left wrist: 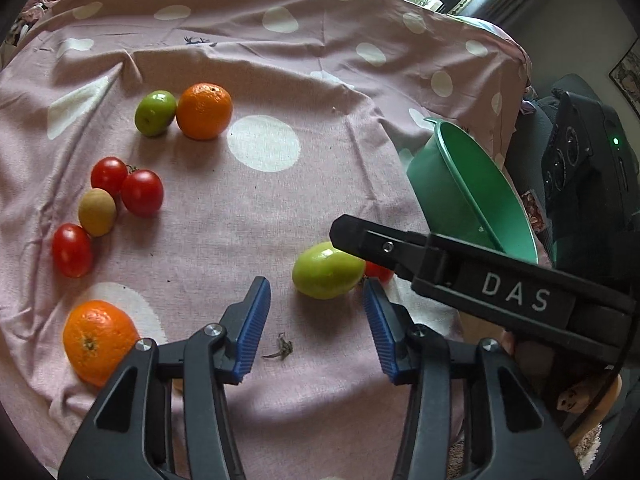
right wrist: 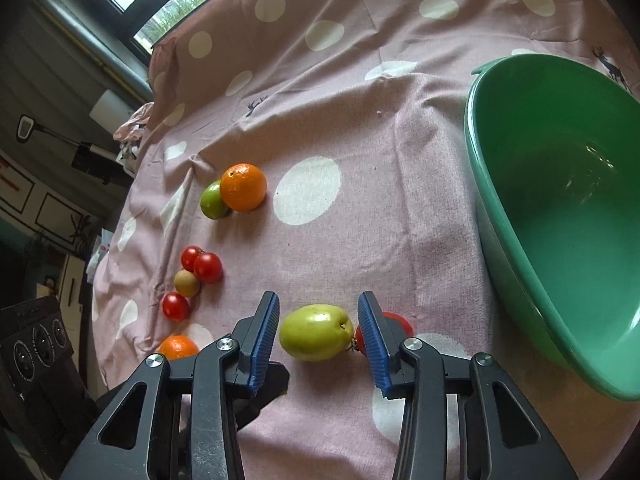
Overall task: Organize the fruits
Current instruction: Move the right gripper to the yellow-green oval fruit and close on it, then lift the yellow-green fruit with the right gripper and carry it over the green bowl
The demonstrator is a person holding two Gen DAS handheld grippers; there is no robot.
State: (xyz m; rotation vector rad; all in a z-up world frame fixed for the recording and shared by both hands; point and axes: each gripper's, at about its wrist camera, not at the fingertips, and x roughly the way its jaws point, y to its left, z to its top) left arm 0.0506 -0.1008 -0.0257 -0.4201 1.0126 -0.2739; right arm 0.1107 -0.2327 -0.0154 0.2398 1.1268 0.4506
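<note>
The green apple (right wrist: 316, 332) is smooth, pale and oval; right tongs (right wrist: 318, 340) stand apart around it, left tongs (left wrist: 316, 328) are empty, parted.

I'm in a home, prob a living rm or bedroom, not a lab. Pink cloth w/ white polka dots (left wrist: 280, 208) and little deer prints is draped loose and wrinkled over the surface I'm working at. Window (right wrist: 160, 8) behind it w/ greenery outside. Framed pics (right wrist: 24, 192) on the wall at the left of my right cam, black speaker (left wrist: 576, 160) w/ a green light beside the table. Plastic green bowl (right wrist: 560, 200), household stuff.
</note>
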